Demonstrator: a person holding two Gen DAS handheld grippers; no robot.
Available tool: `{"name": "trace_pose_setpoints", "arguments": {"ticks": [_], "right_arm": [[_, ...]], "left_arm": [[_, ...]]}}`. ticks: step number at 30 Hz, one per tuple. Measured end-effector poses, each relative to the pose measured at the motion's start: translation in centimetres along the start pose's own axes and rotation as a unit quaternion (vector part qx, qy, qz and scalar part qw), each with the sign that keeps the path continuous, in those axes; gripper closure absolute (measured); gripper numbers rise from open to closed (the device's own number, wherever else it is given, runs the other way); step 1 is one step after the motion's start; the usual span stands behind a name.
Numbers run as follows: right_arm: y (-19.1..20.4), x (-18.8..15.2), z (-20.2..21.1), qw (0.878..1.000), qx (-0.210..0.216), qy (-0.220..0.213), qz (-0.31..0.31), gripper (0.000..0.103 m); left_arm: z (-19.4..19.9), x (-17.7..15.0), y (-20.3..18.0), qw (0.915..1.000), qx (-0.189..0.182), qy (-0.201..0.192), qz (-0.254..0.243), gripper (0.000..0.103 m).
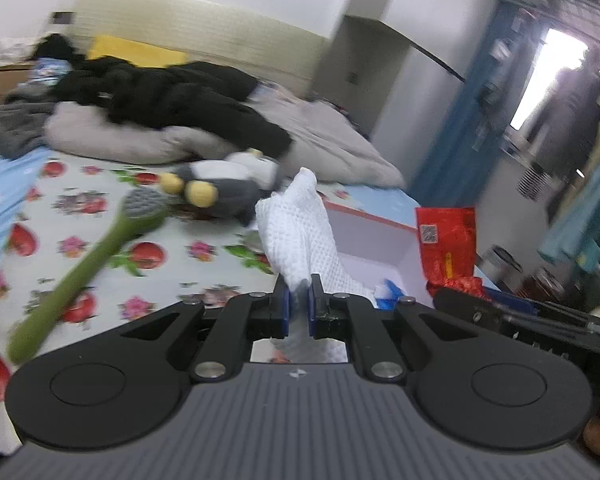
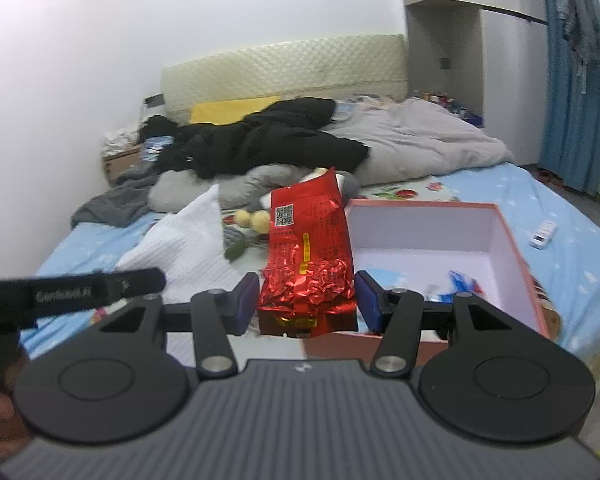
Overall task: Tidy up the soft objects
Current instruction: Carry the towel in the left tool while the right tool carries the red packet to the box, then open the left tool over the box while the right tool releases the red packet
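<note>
One bed [image 2: 540, 200], one open box [image 2: 496, 220], one white cloth [image 1: 296, 224], one red foil pouch [image 2: 308, 256]. The left tongs [image 1: 299, 300] clench the cloth, which rises away from them above the bed. The right tongs [image 2: 308, 300] seem to grip the pouch, standing upright beside the box.
</note>
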State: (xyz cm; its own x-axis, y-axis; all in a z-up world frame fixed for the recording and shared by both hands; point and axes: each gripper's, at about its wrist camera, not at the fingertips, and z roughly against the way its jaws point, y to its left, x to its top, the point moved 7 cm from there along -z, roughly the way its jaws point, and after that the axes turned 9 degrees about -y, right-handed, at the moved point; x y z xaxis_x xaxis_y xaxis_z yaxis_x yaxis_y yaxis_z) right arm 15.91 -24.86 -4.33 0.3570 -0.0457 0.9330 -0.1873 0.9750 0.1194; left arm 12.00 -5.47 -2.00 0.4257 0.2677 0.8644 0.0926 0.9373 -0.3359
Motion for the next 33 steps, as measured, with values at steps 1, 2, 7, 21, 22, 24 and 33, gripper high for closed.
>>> {"name": "trace_pose_setpoints", "arguments": {"ticks": [1,2,7,21,22,24,33], "right_arm": [[-0.6,-0.2,0.2,1.000,-0.005,0.002,-0.001,0.048],[-1.1,-0.4,0.4,1.000,-0.011,0.004,-0.002,0.048],[-3.8,-1.3,0.1,0.999,-0.034,0.010,-0.020,0.048],[-9.5,-2.7,-6.5,0.996,-0.055,0.033,-0.070,0.048],[-10.0,-2.7,-7.2,0.995,-0.059,0.034,-0.068,0.047],[-10.9,-2.6,-8.5,0.995,-0.059,0.038,-0.069,0.047],[-15.3,-3.4,-14.4,0.993,-0.062,0.066,-0.081,0.047]], "left_arm": [[-0.6,-0.1,-0.7,0.9999,-0.011,0.006,-0.005,0.093],[-1.1,-0.2,-1.4,0.9997,-0.020,0.011,-0.010,0.093],[-4.3,-0.9,-4.5,0.9975,-0.054,0.036,-0.028,0.093],[-15.0,-1.6,-7.0,0.9902,-0.075,0.106,-0.051,0.093],[-15.9,-1.7,-7.1,0.9895,-0.076,0.113,-0.048,0.093],[-18.1,-2.0,-7.1,0.9871,-0.080,0.135,-0.033,0.093],[-26.6,-3.2,-8.4,0.9814,-0.066,0.173,-0.052,0.092]]}}
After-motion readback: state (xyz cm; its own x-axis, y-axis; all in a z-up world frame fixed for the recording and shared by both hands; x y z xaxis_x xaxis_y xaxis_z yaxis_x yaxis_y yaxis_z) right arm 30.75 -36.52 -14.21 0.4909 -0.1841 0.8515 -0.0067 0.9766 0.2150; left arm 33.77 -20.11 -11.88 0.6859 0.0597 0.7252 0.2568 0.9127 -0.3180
